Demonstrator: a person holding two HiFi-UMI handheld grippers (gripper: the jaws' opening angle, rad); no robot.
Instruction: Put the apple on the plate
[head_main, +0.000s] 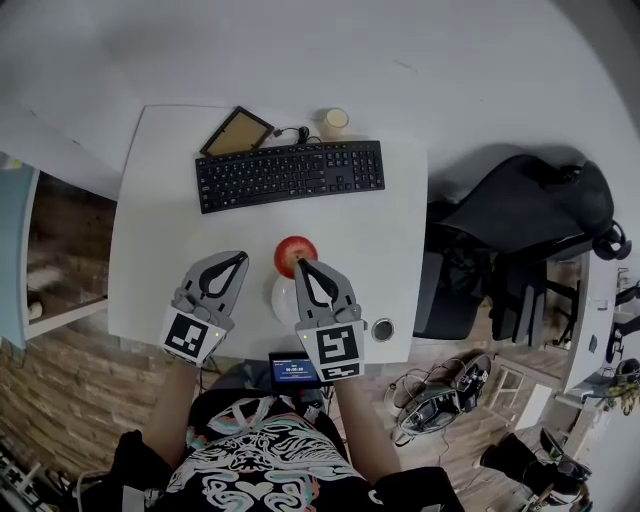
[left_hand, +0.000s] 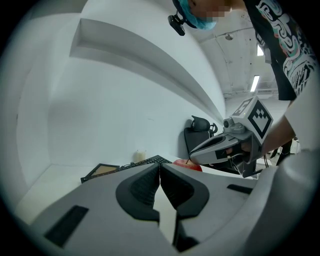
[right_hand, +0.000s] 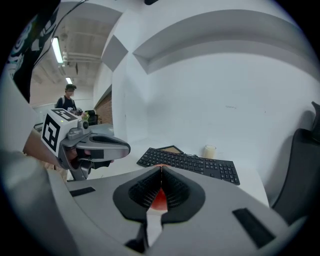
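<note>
Nearest in, both grippers hang over the near part of the white worktop (head_main: 150, 230). The left gripper (head_main: 241, 258) has its jaws pressed together on nothing, idle on the left. The right gripper (head_main: 301, 264) is clenched too, with nothing between its pads; its own view shows red through the gap, which is the apple lying beyond the jaws, not in them.

Under the right gripper sits the white plate (head_main: 281, 298), half hidden. Just past the plate's far rim is the apple (head_main: 295, 250), the right jaw tips at its near edge. I can't tell whether it touches the rim, but it doesn't look to be on the plate. Farther back lies the keyboard (head_main: 290, 175).

So, by my read, nothing is done yet: opening, grasping, lifting and placing all remain.
</note>
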